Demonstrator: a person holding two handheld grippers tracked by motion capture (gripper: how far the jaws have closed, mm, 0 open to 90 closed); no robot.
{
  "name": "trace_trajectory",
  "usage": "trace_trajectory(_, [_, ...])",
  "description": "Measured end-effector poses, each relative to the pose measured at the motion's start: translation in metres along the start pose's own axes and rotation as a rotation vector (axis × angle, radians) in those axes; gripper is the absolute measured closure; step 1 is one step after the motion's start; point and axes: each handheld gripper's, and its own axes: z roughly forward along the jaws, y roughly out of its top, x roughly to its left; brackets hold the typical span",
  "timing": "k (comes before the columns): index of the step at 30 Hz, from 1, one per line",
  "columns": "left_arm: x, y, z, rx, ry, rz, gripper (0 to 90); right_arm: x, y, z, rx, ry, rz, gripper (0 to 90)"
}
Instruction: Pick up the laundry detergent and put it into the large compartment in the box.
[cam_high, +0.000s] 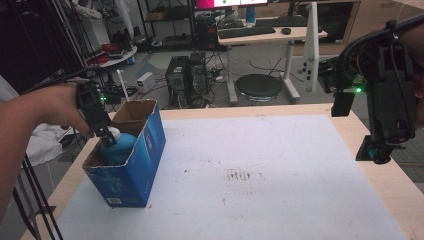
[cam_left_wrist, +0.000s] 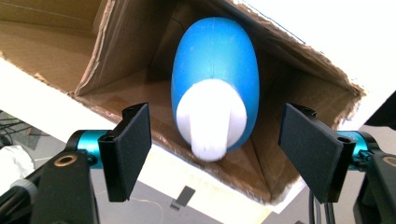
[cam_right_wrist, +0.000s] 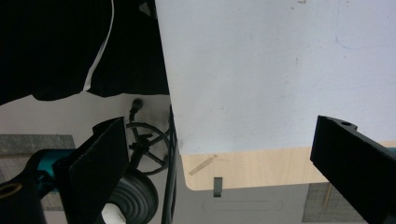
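Observation:
A blue bottle (cam_high: 120, 148) with a white cap lies tilted inside an open blue cardboard box (cam_high: 136, 172) at the left of the table. My left gripper (cam_high: 107, 136) hangs over the box's opening, just above the cap end. In the left gripper view the jaws (cam_left_wrist: 215, 135) stand apart on either side of the bottle (cam_left_wrist: 215, 65) without touching it, and the brown box wall (cam_left_wrist: 116, 46) surrounds it. My right gripper (cam_high: 374, 153) hovers open past the table's right edge, with nothing between its jaws (cam_right_wrist: 219, 158).
A white mat (cam_high: 260, 170) covers most of the wooden table (cam_high: 395, 185). The right gripper view looks down on the mat's corner (cam_right_wrist: 280, 70) and the table edge (cam_right_wrist: 261, 168). Beyond the table stand a stool (cam_high: 258, 86), computer towers (cam_high: 189, 80) and a desk (cam_high: 272, 35).

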Motion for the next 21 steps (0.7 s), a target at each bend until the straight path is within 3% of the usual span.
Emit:
trace_trajectory(8, [-0.009,0.005,-0.019,-0.003,0.021,0.035,20.5,0.0,0.0,0.0,-0.001,-0.002,-0.005,3.7])
trace_trajectory(11, [-0.016,0.011,-0.027,-0.036,0.007,0.083,20.2,0.001,0.0,-0.001,-0.004,-0.003,-0.001,3.7])
trace_trajectory(16, [-0.026,0.022,-0.032,-0.048,-0.017,0.131,18.3,0.0,0.001,-0.001,-0.002,-0.001,-0.001,3.7])
trace_trajectory(21, [-0.041,0.039,-0.033,-0.033,-0.037,0.184,15.6,0.0,0.003,0.0,-0.002,0.0,-0.007,3.7])
